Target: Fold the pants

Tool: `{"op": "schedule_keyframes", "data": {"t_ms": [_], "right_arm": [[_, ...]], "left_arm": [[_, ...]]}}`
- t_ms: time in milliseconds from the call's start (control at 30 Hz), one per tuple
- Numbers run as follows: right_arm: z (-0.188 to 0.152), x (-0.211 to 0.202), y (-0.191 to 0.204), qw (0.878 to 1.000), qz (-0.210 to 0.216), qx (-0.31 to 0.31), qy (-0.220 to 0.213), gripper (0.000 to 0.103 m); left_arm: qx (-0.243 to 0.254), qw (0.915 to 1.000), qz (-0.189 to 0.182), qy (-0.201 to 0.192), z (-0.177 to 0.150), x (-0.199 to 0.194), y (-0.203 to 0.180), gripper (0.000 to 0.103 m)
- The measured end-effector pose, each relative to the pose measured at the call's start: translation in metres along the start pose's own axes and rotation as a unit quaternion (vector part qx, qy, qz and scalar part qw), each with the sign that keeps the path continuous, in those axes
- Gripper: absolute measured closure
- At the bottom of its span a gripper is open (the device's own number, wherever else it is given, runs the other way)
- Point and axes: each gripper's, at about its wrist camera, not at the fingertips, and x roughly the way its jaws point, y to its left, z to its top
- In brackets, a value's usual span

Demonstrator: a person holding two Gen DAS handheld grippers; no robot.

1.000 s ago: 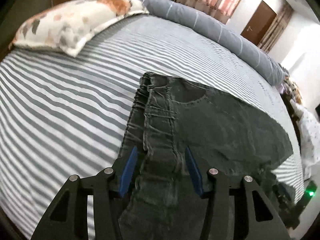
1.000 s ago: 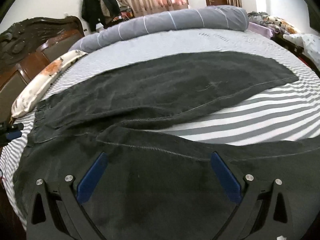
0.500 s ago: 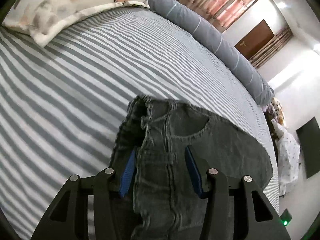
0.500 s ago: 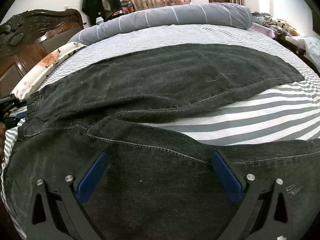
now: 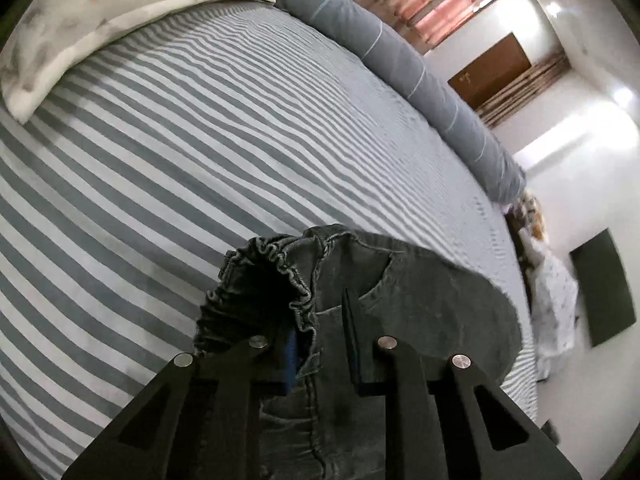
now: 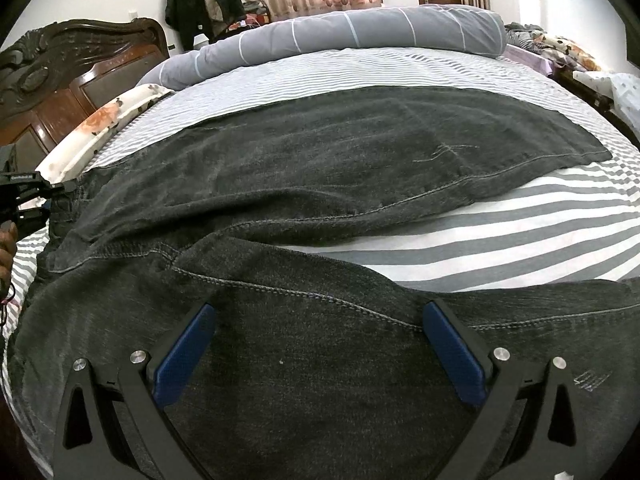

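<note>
Dark grey denim pants (image 6: pixel 360 160) lie spread on the striped bed (image 6: pixel 520 220), the far leg stretched to the right, the near leg under my right gripper. My right gripper (image 6: pixel 316 344) is wide open just above the near leg's upper part. In the left wrist view, my left gripper (image 5: pixel 320 340) is shut on the elastic waistband (image 5: pixel 296 280) and lifts it off the bed, with the pants (image 5: pixel 420 308) bunched around the fingers. The left gripper (image 6: pixel 28 196) also shows at the far left of the right wrist view, at the waistband.
A floral pillow (image 5: pixel 120 12) lies at the bed's head by the carved wooden headboard (image 6: pixel 60 72). A long grey bolster (image 6: pixel 340 36) runs along the far side. Clothes hang on a rack (image 6: pixel 204 0) behind. Bedding is piled at the right (image 6: pixel 560 48).
My left gripper has closed on the waistband and raised it, so the waist now stands bunched off the bed. My right gripper has lowered slightly over the near leg and stays open.
</note>
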Motion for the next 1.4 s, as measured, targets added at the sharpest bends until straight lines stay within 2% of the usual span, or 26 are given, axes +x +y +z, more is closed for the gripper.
{"op": "schedule_keyframes", "data": {"t_ms": [100,367,433,533,700,767,900,967,1067,1133,1267,1333,1400], "right_arm": [[0.0,0.0,-0.001,1.0,0.003,0.001,-0.001,0.0],[0.0,0.0,-0.001,1.0,0.005,0.003,-0.001,0.0],[0.0,0.0,-0.002,1.0,0.007,0.005,-0.002,0.0],[0.003,-0.002,-0.001,1.0,0.008,0.004,0.001,0.0],[0.016,-0.002,0.001,1.0,0.007,-0.008,0.019,0.003],[0.031,-0.004,0.0,1.0,0.013,-0.018,0.018,0.003],[0.084,0.004,0.011,0.993,0.041,-0.108,0.015,0.004],[0.124,0.016,0.021,0.986,0.064,-0.156,0.012,0.005],[0.168,0.039,0.038,0.973,0.095,-0.21,0.034,0.007],[0.196,0.06,0.056,0.956,0.107,-0.27,0.049,0.013],[0.229,0.098,0.087,0.919,0.125,-0.363,0.089,0.018],[0.241,0.117,0.101,0.901,0.135,-0.397,0.111,0.019],[0.247,0.131,0.112,0.881,0.17,-0.415,0.154,0.022]], "left_arm": [[-0.012,0.9999,0.008,-0.001,0.006,0.007,0.004,0.083],[-0.066,0.9975,-0.002,-0.024,0.015,0.029,0.012,0.082],[-0.07,0.9969,0.001,-0.037,0.013,0.029,0.013,0.092],[-0.054,0.9965,0.016,-0.061,0.008,0.026,0.013,0.095],[0.014,0.9921,0.046,-0.116,-0.008,0.013,-0.008,0.095],[0.031,0.9892,0.034,-0.139,-0.012,0.003,-0.016,0.096],[0.057,0.9819,0.002,-0.181,-0.022,-0.022,-0.024,0.096],[0.064,0.9787,-0.01,-0.195,-0.026,-0.03,-0.028,0.096],[0.074,0.9751,-0.02,-0.208,-0.031,-0.043,-0.029,0.096],[0.08,0.9726,-0.025,-0.217,-0.033,-0.049,-0.031,0.096],[0.092,0.9686,-0.031,-0.229,-0.037,-0.057,-0.033,0.096],[0.1,0.9657,-0.034,-0.237,-0.042,-0.061,-0.035,0.096],[0.105,0.9632,-0.039,-0.244,-0.046,-0.065,-0.035,0.096]]}}
